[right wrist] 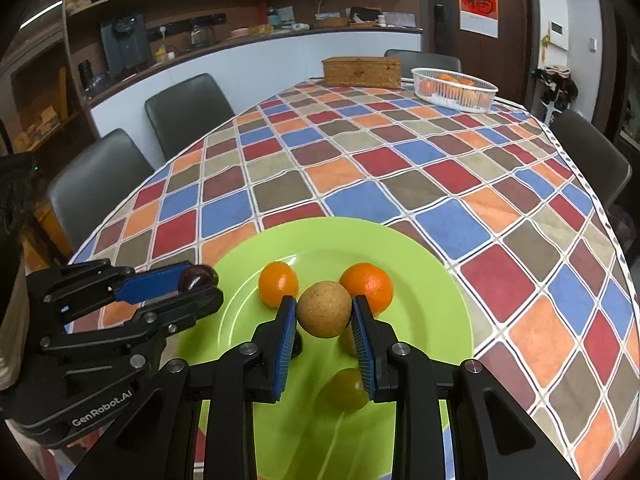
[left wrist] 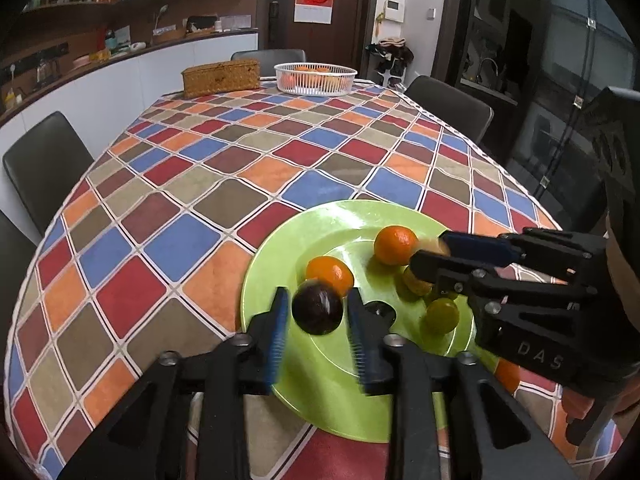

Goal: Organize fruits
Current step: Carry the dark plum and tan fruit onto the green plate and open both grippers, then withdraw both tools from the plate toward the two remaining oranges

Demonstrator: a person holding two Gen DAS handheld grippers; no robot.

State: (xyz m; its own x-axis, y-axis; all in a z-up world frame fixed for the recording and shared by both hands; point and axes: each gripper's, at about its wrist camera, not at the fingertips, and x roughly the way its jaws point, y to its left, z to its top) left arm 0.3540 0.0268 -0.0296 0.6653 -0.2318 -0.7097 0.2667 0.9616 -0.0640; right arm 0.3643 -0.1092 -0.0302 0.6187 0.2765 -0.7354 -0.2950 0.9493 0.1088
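A green plate [left wrist: 288,248] [right wrist: 420,264] lies near the table's front edge. My left gripper [left wrist: 316,312] [right wrist: 200,280] is shut on a dark purple fruit [left wrist: 317,309] [right wrist: 198,277] just above the plate's left side. My right gripper [right wrist: 324,316] [left wrist: 430,250] is shut on a round tan-brown fruit [right wrist: 324,309], held above the plate. Two oranges [right wrist: 278,283] [right wrist: 367,286] [left wrist: 330,274] [left wrist: 396,245] sit on the plate beyond the grippers. A green fruit [left wrist: 442,315] [right wrist: 346,388] lies on the plate below my right gripper.
A white basket [left wrist: 315,77] [right wrist: 454,89] holding oranges stands at the table's far end, beside a woven box [left wrist: 221,77] [right wrist: 361,71]. Dark chairs [left wrist: 42,160] [right wrist: 186,110] stand around the table with the checkered cloth [left wrist: 224,168].
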